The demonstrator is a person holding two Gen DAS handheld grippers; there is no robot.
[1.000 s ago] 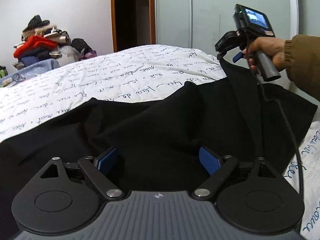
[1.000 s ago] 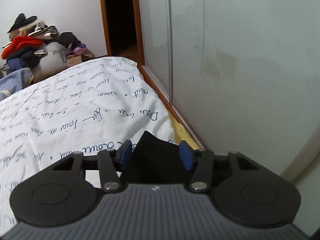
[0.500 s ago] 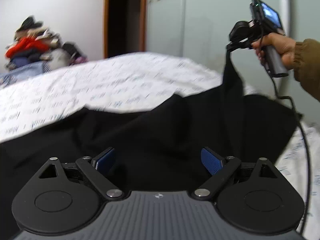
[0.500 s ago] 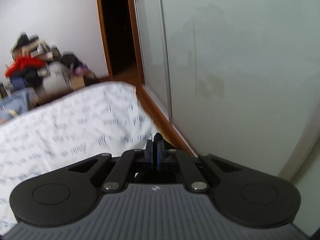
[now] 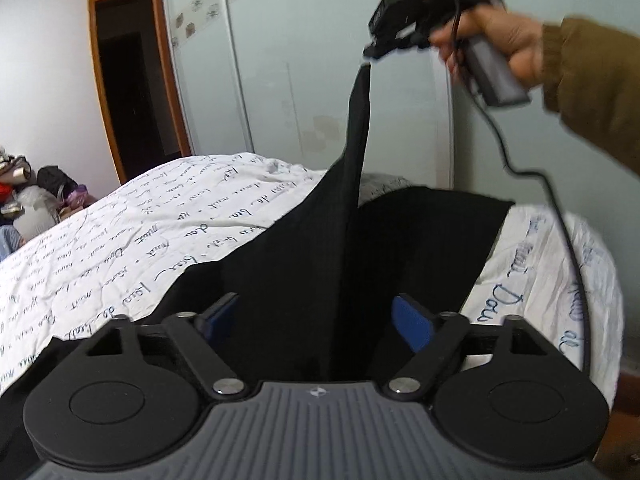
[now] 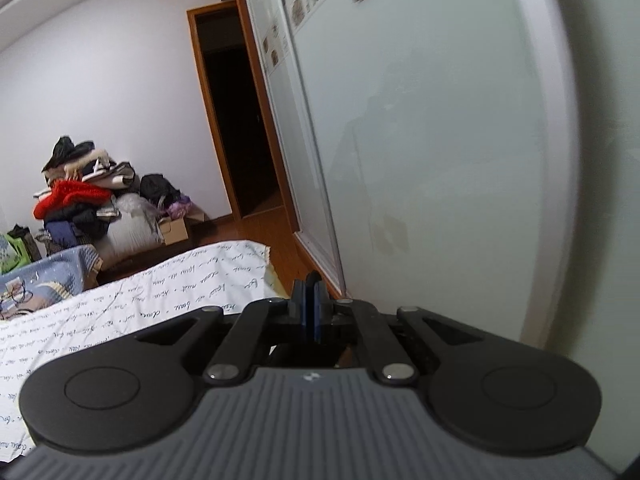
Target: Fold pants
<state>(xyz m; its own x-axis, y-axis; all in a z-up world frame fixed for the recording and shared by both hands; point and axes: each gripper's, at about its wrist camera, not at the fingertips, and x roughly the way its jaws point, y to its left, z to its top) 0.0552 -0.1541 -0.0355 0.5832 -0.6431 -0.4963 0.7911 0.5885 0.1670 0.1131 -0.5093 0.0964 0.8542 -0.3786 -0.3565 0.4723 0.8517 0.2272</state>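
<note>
Black pants (image 5: 304, 264) lie spread on the white bed (image 5: 132, 232) with blue script print. My right gripper (image 5: 376, 50) is shut on a corner of the pants and holds it high above the bed, so the cloth hangs in a taut peak. In the right wrist view its blue pads (image 6: 311, 312) are pressed together on a thin sliver of black cloth. My left gripper (image 5: 320, 316) is open, low over the pants, with cloth lying between its blue pads (image 5: 412, 322).
A frosted sliding wardrobe door (image 6: 420, 140) stands close along the bed's right side. A dark open doorway (image 6: 240, 128) is behind. A pile of clothes and bags (image 6: 88, 204) sits at the far left. The right gripper's cable (image 5: 560, 216) hangs over the bed.
My right gripper closed on the pants corner and lifted it well above the bed. My left gripper stayed open and shifted right over the pants.
</note>
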